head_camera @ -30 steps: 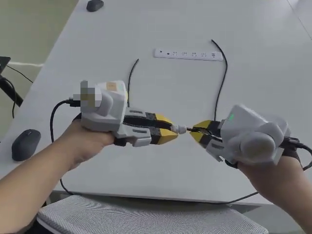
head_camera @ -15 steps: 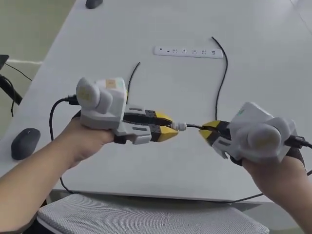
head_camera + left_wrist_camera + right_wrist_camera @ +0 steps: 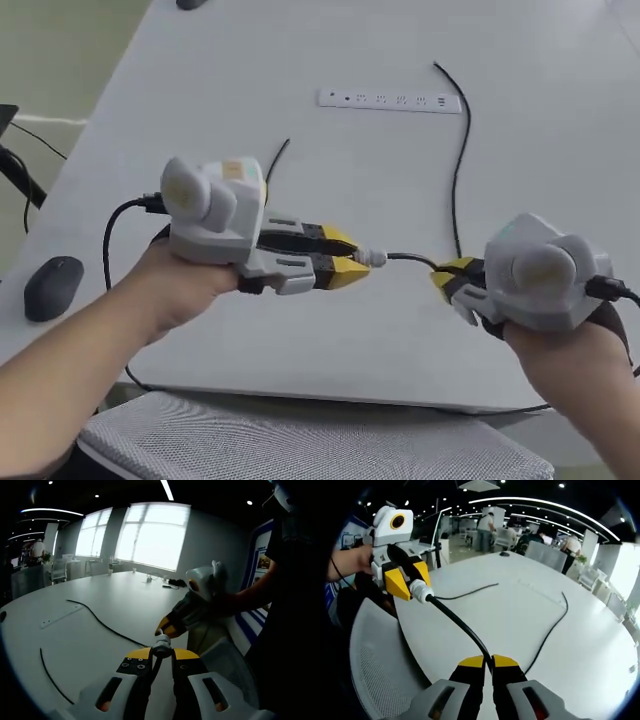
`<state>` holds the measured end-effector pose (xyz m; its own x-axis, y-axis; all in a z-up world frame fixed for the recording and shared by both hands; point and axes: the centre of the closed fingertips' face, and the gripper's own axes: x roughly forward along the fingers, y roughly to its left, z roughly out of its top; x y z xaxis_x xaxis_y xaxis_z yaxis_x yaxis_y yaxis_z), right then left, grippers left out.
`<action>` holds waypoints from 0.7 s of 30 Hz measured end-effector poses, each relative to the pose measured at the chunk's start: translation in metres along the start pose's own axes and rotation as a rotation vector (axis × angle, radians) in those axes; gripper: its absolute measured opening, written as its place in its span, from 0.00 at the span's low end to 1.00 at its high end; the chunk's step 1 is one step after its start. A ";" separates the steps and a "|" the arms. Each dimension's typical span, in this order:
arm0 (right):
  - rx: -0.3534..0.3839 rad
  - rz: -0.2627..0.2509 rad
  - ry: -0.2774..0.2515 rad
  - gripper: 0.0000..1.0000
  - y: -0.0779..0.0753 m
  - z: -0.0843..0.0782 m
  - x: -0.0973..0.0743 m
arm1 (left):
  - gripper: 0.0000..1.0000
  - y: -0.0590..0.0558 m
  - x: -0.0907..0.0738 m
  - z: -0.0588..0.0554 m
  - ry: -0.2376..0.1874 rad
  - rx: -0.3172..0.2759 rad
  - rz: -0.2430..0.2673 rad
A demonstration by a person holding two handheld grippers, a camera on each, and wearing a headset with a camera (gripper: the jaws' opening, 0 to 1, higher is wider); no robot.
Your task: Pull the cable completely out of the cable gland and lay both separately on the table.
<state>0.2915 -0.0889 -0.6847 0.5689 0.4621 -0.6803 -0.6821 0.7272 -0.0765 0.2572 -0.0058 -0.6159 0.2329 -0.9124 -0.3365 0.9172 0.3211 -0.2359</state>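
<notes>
A small white cable gland (image 3: 372, 258) is pinched at the yellow tips of my left gripper (image 3: 355, 262), held above the white table's (image 3: 300, 340) front part. A black cable (image 3: 410, 260) runs out of the gland to my right gripper (image 3: 447, 275), which is shut on it a short way to the right. In the left gripper view the gland (image 3: 161, 643) sits between my jaws, with the right gripper (image 3: 167, 626) just beyond. The right gripper view has the cable (image 3: 460, 622) stretching from my closed right gripper (image 3: 488, 661) up to the gland (image 3: 421, 591) in the left gripper (image 3: 407, 587).
A white power strip (image 3: 390, 100) lies at the back of the table. The cable's long tail (image 3: 458, 170) trails toward it. A short black cable (image 3: 277, 160) lies left of centre. A dark mouse (image 3: 52, 288) rests at the left edge. A mesh chair (image 3: 300, 440) is below the front edge.
My right gripper has moved right, away from the left one, and a longer stretch of black cable now shows between the gland and its jaws. The left gripper has barely moved.
</notes>
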 end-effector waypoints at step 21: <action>0.107 0.038 0.001 0.04 0.000 -0.010 -0.013 | 0.15 0.002 0.002 -0.001 0.013 0.001 0.004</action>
<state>0.2793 -0.0997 -0.6835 0.5431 0.4902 -0.6817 -0.6505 0.7590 0.0274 0.2590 -0.0072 -0.6178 0.2323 -0.9076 -0.3496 0.9167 0.3244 -0.2331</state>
